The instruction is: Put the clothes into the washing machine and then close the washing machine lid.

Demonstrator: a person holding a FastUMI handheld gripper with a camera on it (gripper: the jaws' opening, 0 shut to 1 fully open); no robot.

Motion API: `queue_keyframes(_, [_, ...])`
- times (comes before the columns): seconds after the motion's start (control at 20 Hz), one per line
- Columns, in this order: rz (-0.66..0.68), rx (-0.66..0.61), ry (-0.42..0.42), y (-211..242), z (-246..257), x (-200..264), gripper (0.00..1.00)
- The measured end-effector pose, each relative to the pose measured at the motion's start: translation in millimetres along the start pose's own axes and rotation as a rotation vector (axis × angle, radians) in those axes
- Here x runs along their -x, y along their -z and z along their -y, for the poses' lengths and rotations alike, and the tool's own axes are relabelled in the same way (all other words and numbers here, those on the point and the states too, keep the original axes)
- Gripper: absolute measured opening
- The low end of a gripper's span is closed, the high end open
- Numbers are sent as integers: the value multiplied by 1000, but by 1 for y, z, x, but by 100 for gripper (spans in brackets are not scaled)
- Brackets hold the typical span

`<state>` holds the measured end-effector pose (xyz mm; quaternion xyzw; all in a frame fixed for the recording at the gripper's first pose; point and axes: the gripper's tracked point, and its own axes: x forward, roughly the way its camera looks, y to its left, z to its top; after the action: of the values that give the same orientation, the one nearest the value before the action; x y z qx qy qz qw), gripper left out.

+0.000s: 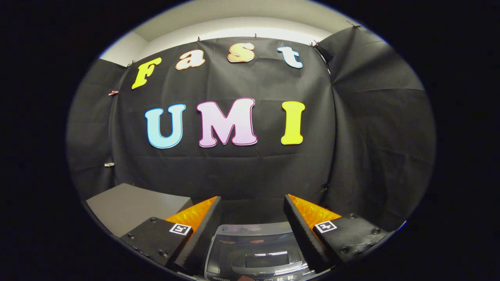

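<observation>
My gripper (252, 201) is open, its two fingers spread wide with nothing between them. Below and between the fingers lies the top of the washing machine (256, 249), grey with a dark glossy lid (258, 255) that reflects the ceiling lights. The lid appears to lie flat on the machine. The fingers hang above the machine and touch nothing. No clothes can be made out here.
A grey flat-topped box or table (134, 207) stands to the left of the washing machine, beside the left finger. The black cloth wall (234, 168) closes off the space straight ahead and on both sides.
</observation>
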<state>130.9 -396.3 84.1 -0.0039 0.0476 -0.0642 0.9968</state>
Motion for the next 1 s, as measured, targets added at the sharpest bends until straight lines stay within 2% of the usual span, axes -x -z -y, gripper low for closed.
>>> queue_keyframes(0.35, [122, 33, -5, -58, -7, 30, 98])
queue_keyframes(0.8, [120, 62, -50, -56, -36, 32, 98])
queue_keyframes(1.0, [117, 44, -43, -53, -32, 28, 99])
